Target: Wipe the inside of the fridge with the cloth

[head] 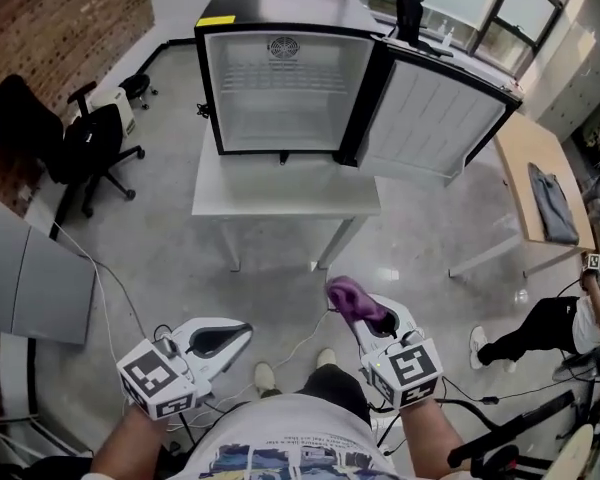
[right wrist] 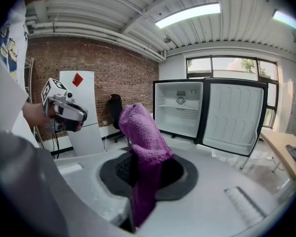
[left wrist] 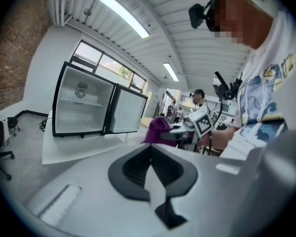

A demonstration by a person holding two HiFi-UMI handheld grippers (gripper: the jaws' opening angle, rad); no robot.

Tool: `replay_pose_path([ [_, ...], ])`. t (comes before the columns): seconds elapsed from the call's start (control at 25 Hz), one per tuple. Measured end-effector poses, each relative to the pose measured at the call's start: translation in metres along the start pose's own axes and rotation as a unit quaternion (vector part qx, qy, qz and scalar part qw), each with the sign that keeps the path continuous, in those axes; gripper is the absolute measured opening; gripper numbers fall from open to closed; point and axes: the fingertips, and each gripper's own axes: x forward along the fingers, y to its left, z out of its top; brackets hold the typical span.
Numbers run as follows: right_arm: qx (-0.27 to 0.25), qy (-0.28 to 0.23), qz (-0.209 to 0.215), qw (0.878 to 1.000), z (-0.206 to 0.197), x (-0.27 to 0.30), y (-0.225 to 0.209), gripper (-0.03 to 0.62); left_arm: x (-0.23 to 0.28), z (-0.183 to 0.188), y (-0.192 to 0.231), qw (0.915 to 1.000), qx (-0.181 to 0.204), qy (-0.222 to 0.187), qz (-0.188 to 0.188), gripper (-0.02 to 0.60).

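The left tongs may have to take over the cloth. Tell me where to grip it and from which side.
Grip the cloth by its bunched free end, which sticks out past the tips of the right tongs; the rest is pinched between them. Come in from the person's left with the left tongs, which are shut now and must open first.

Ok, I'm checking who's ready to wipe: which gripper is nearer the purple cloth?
Right. The right gripper is clamped on the cloth; the left gripper is empty, off to its left.
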Motion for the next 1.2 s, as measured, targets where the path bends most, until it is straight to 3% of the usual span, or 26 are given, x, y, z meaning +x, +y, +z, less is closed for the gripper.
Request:
replay_pose_path([
  [0.24, -0.007, -0.012, 0.009, 1.000, 0.005, -0.025, 0.024, 0.052, -0.010, -0.001, -0.028, 0.9996, 0.025, -0.006, -0.016, 0.006],
  [0.76, -0.023, -0.042, 0.053, 0.997, 0.006, -0.092, 0.030, 0.052, 0.017, 0.013, -0.104, 0.9995, 0.012, -0.028, -0.008, 0.006],
  [1.2, -0.023, -0.051, 0.083, 0.995, -0.028, -0.140, 0.021, 0.052, 0.047, -0.013, -0.163, 0.9999, -0.002, -0.002, 0.010, 0.006],
])
